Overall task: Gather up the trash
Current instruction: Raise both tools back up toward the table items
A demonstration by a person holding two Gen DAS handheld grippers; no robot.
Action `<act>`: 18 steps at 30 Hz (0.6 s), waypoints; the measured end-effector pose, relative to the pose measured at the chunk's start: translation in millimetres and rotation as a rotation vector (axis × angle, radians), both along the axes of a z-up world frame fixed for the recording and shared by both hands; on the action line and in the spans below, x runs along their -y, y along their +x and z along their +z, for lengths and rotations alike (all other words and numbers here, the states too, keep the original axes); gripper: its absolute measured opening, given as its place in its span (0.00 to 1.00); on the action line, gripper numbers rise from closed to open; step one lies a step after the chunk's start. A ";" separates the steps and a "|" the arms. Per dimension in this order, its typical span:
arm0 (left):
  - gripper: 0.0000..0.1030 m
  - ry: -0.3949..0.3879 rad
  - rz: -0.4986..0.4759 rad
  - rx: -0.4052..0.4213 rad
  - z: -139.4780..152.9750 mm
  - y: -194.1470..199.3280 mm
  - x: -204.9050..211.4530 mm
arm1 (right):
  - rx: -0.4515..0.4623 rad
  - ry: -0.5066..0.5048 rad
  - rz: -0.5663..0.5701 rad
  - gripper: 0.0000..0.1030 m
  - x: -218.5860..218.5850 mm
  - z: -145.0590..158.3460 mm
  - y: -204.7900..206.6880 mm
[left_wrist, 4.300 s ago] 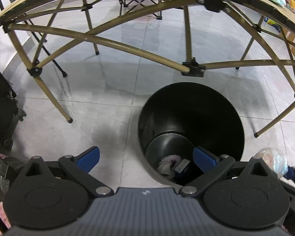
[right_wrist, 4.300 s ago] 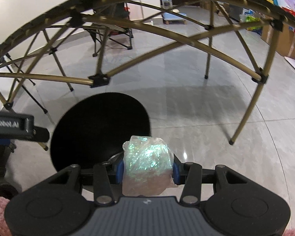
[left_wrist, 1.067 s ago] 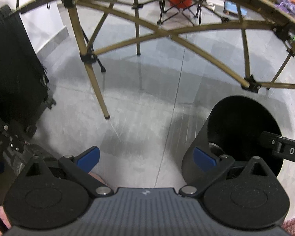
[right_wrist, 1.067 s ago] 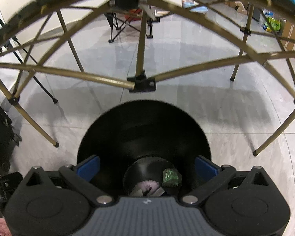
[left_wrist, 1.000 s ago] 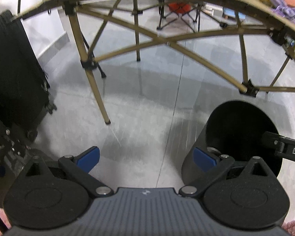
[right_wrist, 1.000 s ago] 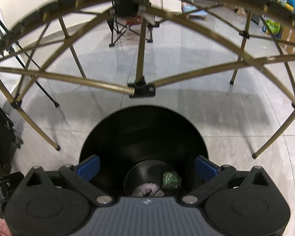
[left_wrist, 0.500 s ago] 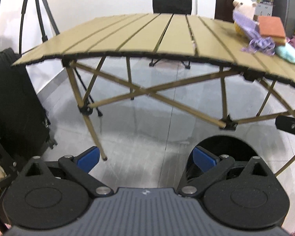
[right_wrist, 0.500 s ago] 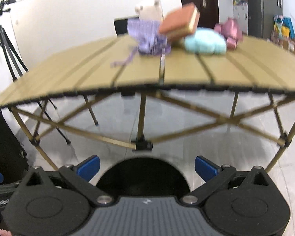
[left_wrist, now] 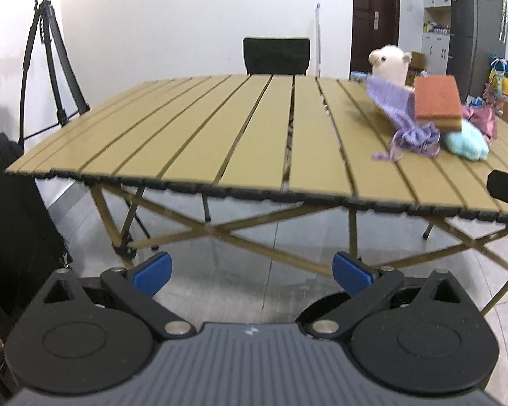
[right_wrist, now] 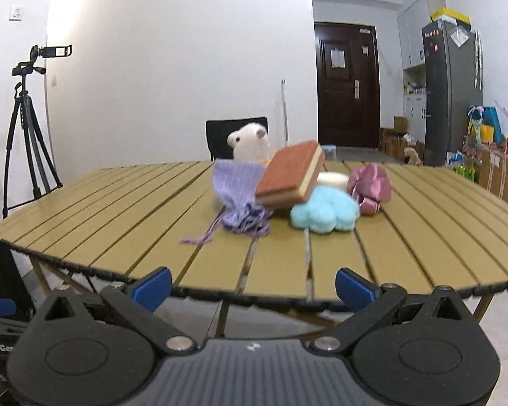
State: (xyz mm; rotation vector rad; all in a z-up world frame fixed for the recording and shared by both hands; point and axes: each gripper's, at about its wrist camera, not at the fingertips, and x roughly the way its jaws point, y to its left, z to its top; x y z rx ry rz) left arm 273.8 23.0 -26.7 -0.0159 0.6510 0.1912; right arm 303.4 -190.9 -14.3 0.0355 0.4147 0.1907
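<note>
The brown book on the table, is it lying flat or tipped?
Tipped. The brown book leans at a slant, propped on the fluffy blue toy and purple knitted pouch.

We have raised both grippers from the black bin under the table, so our views no longer look down into it but level across the slatted tabletop, where a purple pouch, a brown book, a blue plush, a pink bow and a white plush toy now show. The right gripper, which earlier clamped a shiny crumpled wrapper, now stands with its jaws spread and nothing between them. The left gripper has swung away from the bin mouth, leaving only a sliver of rim behind its right finger.
</note>
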 end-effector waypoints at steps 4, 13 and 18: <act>1.00 0.013 -0.007 0.051 13.6 9.0 6.1 | 0.057 0.038 -0.011 1.00 8.2 6.0 5.8; 1.00 -0.030 -0.027 0.093 32.7 40.8 20.3 | 0.119 0.091 -0.037 1.00 21.2 18.1 24.8; 1.00 -0.039 -0.046 0.105 41.1 63.9 31.5 | 0.130 0.064 -0.079 1.00 26.5 21.5 38.5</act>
